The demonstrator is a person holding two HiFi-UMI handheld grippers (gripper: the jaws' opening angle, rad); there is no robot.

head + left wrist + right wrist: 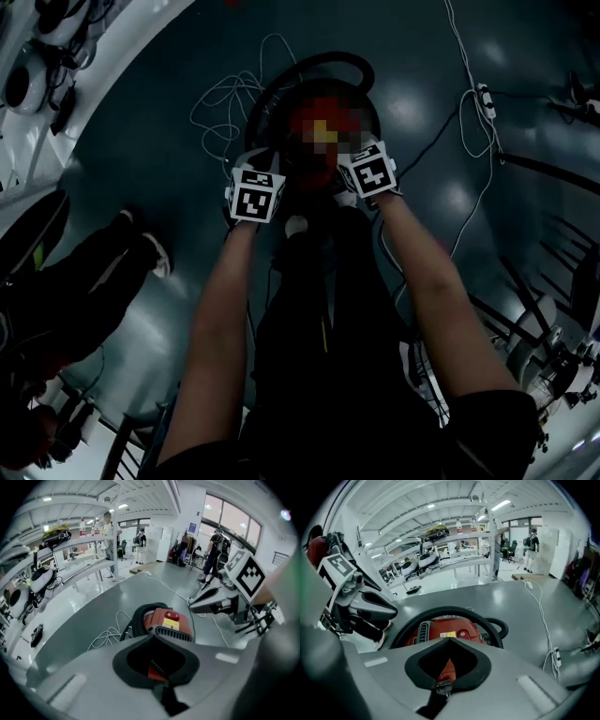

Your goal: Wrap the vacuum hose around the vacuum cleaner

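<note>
Left tongs (154,637) closed, empty | right tongs (449,639) closed, empty | vacuum cleaner (456,632) below, hose (446,609) around it

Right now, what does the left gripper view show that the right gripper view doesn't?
Left gripper view only: the right claw, the windows, the hose bunched beside the vacuum. Right gripper view only: the left claw, the power strip, the hose's full arc round the vacuum. Both: the red vacuum, the black hose, the grey floor.
</note>
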